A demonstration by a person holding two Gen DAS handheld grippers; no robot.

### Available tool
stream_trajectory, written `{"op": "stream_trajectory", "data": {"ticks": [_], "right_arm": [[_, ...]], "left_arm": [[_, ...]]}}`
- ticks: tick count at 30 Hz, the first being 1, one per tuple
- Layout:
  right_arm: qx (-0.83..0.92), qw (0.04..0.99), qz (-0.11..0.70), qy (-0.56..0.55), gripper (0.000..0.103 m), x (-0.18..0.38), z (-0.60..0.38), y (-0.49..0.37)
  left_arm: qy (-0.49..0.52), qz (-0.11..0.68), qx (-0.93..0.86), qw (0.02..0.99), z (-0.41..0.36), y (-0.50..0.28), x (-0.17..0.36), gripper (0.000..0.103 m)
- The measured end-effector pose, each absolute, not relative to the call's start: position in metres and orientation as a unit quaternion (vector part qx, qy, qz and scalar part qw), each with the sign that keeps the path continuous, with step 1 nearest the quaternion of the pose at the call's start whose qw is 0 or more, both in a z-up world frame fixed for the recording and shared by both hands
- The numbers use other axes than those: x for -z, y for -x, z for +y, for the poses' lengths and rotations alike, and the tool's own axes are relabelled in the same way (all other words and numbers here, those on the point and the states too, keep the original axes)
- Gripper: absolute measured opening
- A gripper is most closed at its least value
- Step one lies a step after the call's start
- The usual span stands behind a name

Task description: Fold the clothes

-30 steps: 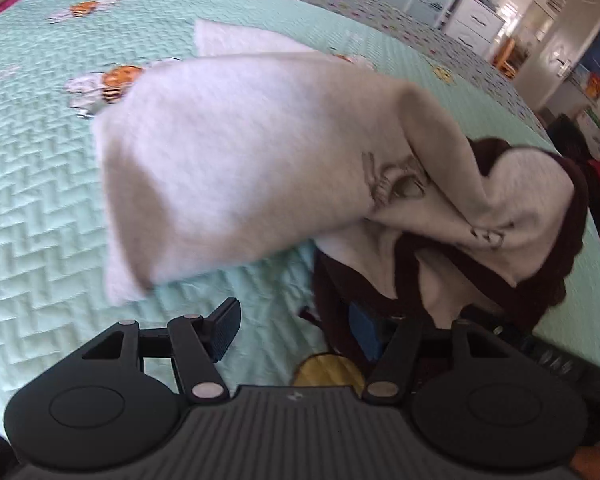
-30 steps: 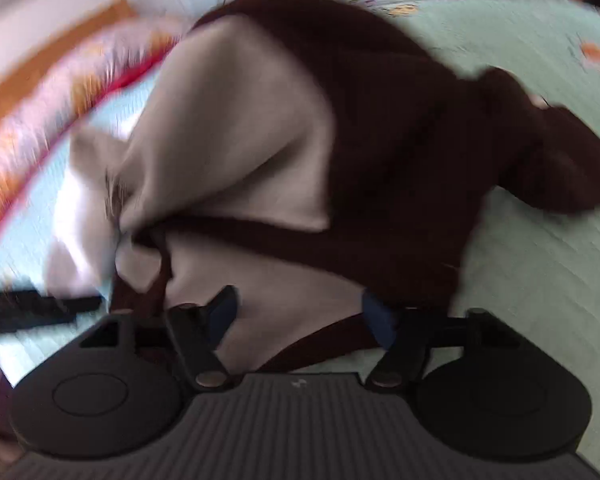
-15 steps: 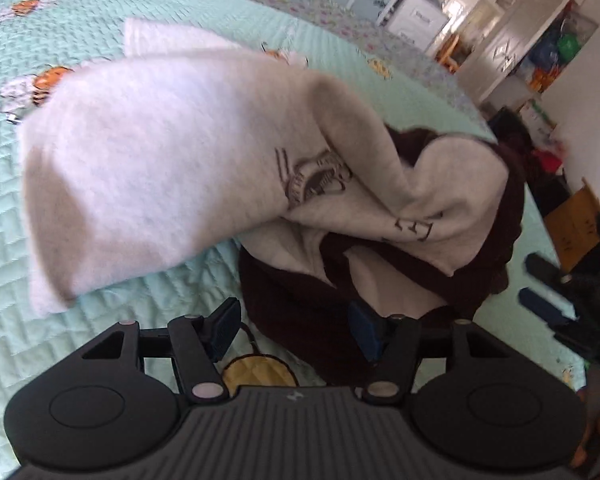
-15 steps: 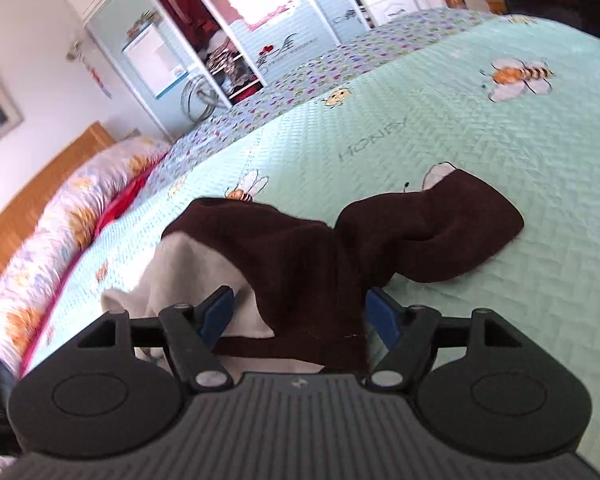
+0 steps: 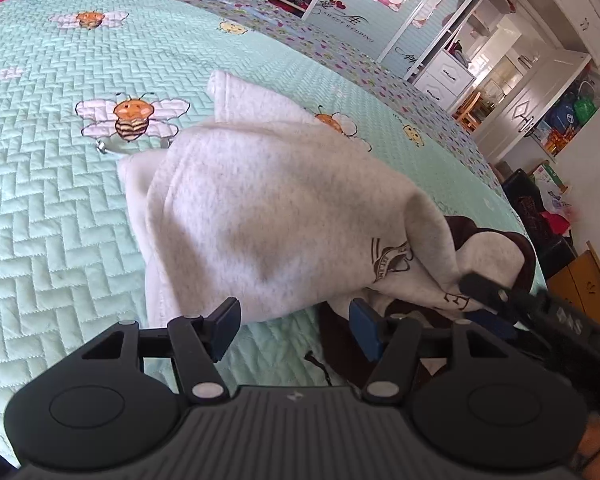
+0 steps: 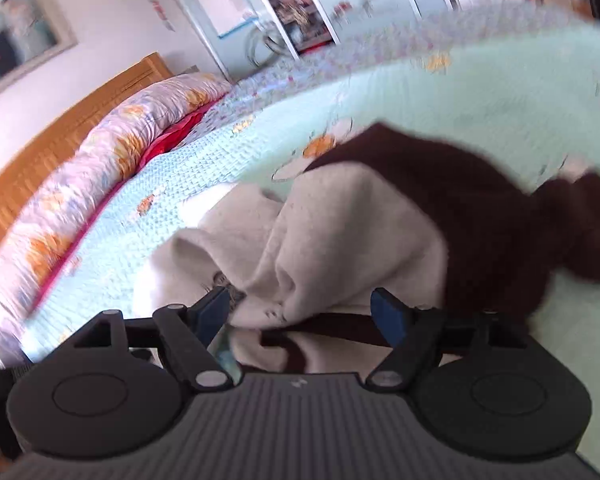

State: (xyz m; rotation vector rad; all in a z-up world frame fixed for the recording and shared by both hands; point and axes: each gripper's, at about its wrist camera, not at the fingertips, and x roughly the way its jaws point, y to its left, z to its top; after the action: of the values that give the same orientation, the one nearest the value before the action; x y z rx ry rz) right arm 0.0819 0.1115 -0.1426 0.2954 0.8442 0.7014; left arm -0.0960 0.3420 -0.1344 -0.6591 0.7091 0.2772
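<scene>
Shifted since half a second ago: grey-and-brown garment (image 5: 268, 216), now slumped lower on the bee quilt (image 5: 52, 208). Left gripper (image 5: 294, 330): jaws wide, empty, at the garment's near edge. Right gripper (image 6: 304, 314): jaws wide, straddling the garment's grey fold, not clamped.

Soft fleecy cloth sweatshirt (image 5: 268, 216) on matt quilted, stitched bedspread (image 5: 52, 208)
</scene>
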Motion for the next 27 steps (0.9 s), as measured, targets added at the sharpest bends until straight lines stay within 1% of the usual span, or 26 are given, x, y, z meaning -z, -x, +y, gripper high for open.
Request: {"op": "stream_trajectory", "data": {"ticks": [1,2,3,4,7,10,14,20,23,24,25,27], "right_arm": [[-0.335,0.84,0.403,-0.142,0.077,0.143,0.118,-0.085],[-0.332,0.84,0.403,-0.147,0.071,0.145,0.12,-0.089],[-0.33,0.841,0.401,-0.152,0.045,0.148,0.12,-0.093],[-0.33,0.841,0.397,-0.16,0.024,0.149,0.117,-0.094],[-0.336,0.847,0.375,-0.17,0.019,0.146,0.105,-0.091],[-0.334,0.863,0.346,-0.151,0.018,0.139,0.089,-0.078],[-0.317,0.865,0.355,-0.161,0.018,0.146,0.063,-0.081],[-0.307,0.854,0.379,-0.182,0.02,0.159,0.047,-0.084],[-0.302,0.848,0.391,-0.193,0.029,0.166,0.039,-0.086],[-0.301,0.846,0.395,-0.197,0.034,0.168,0.037,-0.086],[-0.299,0.843,0.399,-0.2,0.037,0.17,0.034,-0.087],[-0.3,0.848,0.393,-0.192,0.046,0.164,0.029,-0.08]], "left_arm": [[0.318,0.341,-0.132,0.875,0.343,0.096,0.135,0.063],[0.319,0.343,-0.13,0.874,0.343,0.097,0.135,0.063],[0.317,0.343,-0.13,0.874,0.343,0.098,0.135,0.063],[0.315,0.343,-0.131,0.875,0.343,0.099,0.135,0.063],[0.308,0.346,-0.137,0.875,0.343,0.101,0.134,0.063],[0.312,0.34,-0.151,0.874,0.345,0.103,0.133,0.063],[0.318,0.31,-0.157,0.882,0.346,0.108,0.129,0.063],[0.295,0.299,-0.18,0.89,0.357,0.091,0.132,0.063],[0.3,0.289,-0.202,0.886,0.376,0.08,0.135,0.063],[0.305,0.289,-0.213,0.882,0.382,0.078,0.136,0.063],[0.311,0.287,-0.218,0.879,0.387,0.076,0.138,0.063],[0.32,0.286,-0.206,0.88,0.393,0.072,0.142,0.063]]}}
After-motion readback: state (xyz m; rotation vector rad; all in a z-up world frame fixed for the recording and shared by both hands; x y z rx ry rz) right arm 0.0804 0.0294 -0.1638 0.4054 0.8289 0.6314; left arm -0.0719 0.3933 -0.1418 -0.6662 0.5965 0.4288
